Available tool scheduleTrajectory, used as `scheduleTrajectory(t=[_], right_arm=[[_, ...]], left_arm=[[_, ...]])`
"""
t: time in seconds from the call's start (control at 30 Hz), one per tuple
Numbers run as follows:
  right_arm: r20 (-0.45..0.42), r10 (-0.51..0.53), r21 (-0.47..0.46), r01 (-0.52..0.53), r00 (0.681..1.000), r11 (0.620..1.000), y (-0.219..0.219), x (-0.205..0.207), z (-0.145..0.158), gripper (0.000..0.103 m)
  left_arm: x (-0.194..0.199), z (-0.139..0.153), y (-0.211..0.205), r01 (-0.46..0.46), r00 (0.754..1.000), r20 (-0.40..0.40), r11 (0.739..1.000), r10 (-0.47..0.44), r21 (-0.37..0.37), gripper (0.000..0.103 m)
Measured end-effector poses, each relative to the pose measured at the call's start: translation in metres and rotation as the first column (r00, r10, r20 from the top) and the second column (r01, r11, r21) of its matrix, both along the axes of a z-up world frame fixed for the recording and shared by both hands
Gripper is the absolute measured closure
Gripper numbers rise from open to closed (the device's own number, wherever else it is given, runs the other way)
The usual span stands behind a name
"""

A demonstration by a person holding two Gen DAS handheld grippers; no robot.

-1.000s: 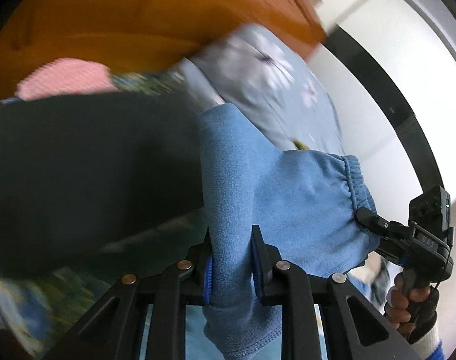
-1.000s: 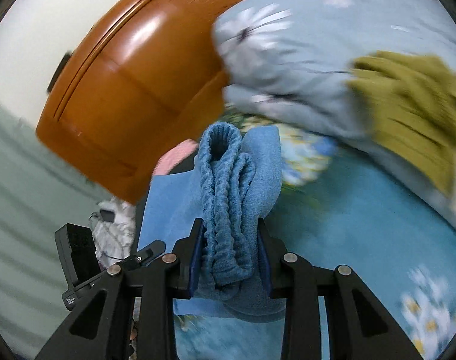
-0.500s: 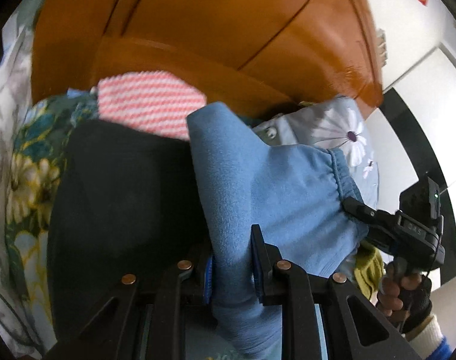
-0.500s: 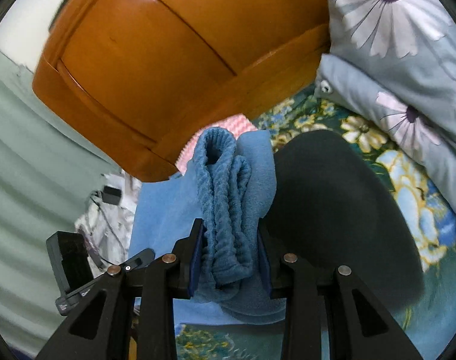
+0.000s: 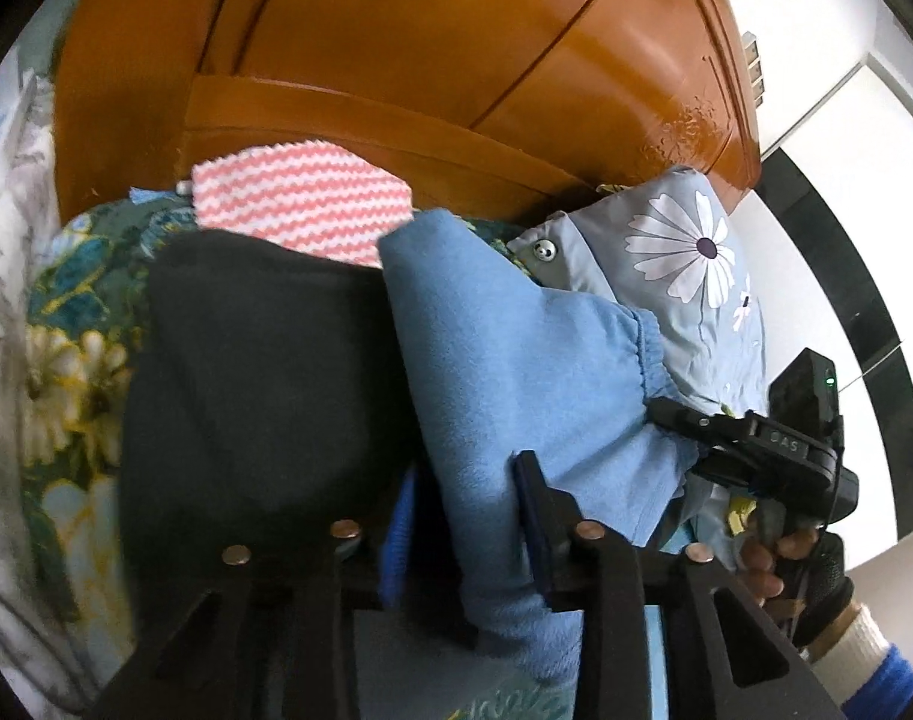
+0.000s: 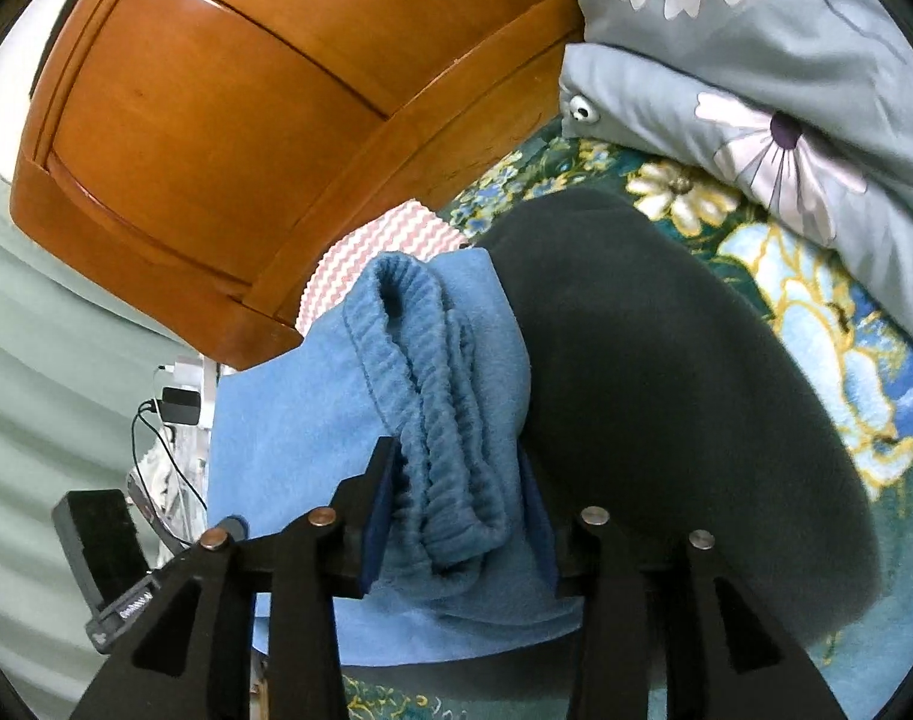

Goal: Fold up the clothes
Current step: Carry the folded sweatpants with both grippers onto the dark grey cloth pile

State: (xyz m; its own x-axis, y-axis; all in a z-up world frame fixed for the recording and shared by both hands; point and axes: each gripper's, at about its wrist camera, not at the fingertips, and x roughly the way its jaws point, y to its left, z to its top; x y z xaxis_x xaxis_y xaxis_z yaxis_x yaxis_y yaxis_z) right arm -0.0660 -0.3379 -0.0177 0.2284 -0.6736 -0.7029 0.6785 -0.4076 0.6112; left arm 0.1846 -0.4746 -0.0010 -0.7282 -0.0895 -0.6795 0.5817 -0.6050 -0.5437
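Observation:
A folded blue fleece garment (image 5: 516,360) hangs between both grippers over a dark folded garment (image 5: 246,372) on the bed. My left gripper (image 5: 468,516) is shut on one folded edge of the blue garment. My right gripper (image 6: 456,516) is shut on its ribbed elastic waistband (image 6: 432,396). The right gripper also shows in the left wrist view (image 5: 762,450), at the garment's waistband end. The dark garment shows in the right wrist view (image 6: 666,390) too.
A pink-and-white zigzag cloth (image 5: 294,204) lies behind the dark garment against the orange wooden headboard (image 5: 426,60). A grey pillow with white daisies (image 6: 756,60) lies to the right. The bedsheet is teal with flowers (image 6: 816,300). Chargers and cables (image 6: 174,408) sit beside the bed.
Both grippers have carried the blue garment toward the headboard and over the dark garment. The olive cloth has left the view. The grips have not changed.

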Motion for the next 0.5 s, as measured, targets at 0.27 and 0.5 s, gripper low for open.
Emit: scheduleTrajectory(t=[0.27,0.5], right_arm=[[-0.171,-0.046,0.073,0.059,0.984,0.996,0.019,0.0,0.036,0.054],[-0.33,-0.002,0.037,0.015,0.944,0.999,0.013,0.034,0.068,0.054]], left_arm=[[0.014,0.04,-0.013,-0.038,0.999,0.023,0.992,0.041,-0.123,0.053],[-0.047,0.062,-0.001,0.102,0.994,0.064,0.961,-0.088,-0.256,0.049]])
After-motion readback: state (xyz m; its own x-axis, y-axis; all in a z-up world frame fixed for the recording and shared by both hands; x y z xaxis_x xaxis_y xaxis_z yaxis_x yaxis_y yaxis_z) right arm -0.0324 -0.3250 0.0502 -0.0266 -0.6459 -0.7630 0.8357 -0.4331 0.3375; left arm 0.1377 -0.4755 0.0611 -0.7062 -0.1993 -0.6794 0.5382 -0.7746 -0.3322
